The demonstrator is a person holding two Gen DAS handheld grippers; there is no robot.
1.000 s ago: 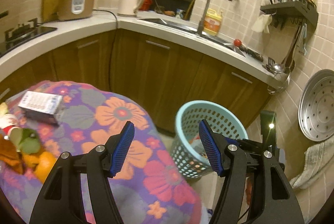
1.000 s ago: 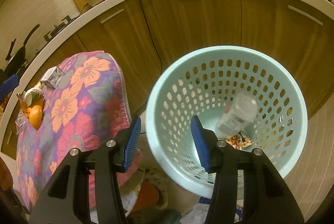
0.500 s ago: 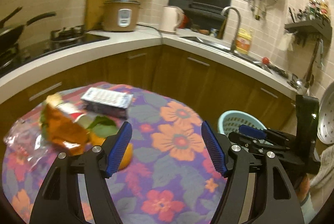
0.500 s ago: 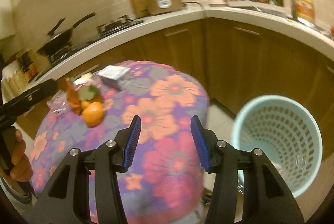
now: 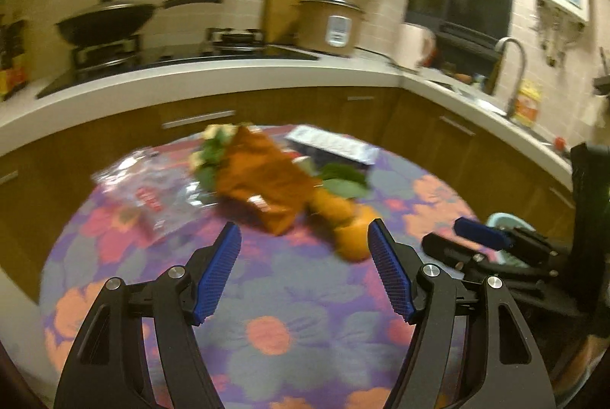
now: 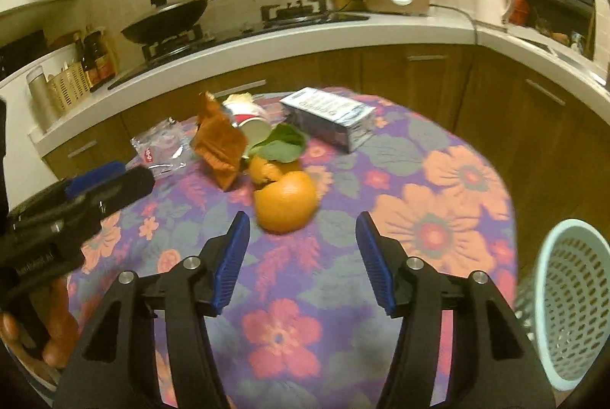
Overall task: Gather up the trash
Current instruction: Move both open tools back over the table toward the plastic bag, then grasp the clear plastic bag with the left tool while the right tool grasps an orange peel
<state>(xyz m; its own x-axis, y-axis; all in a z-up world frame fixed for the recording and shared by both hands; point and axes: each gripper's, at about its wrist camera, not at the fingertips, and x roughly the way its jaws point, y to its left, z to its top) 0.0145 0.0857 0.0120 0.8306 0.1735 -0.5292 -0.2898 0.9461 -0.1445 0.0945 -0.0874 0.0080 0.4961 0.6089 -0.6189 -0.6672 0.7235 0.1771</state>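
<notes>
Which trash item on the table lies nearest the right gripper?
The orange peel, directly ahead of the open right gripper; wrapper, cup and carton lie farther back.

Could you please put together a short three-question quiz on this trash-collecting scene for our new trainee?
1. True or false: the right gripper is shut on the orange peel.
2. The white-and-blue carton lies: A) in the basket, B) on the floral tablecloth, C) on the counter.
3. Fill in: the left gripper is ____.

Key: 1 false; 2 B; 3 open.
</notes>
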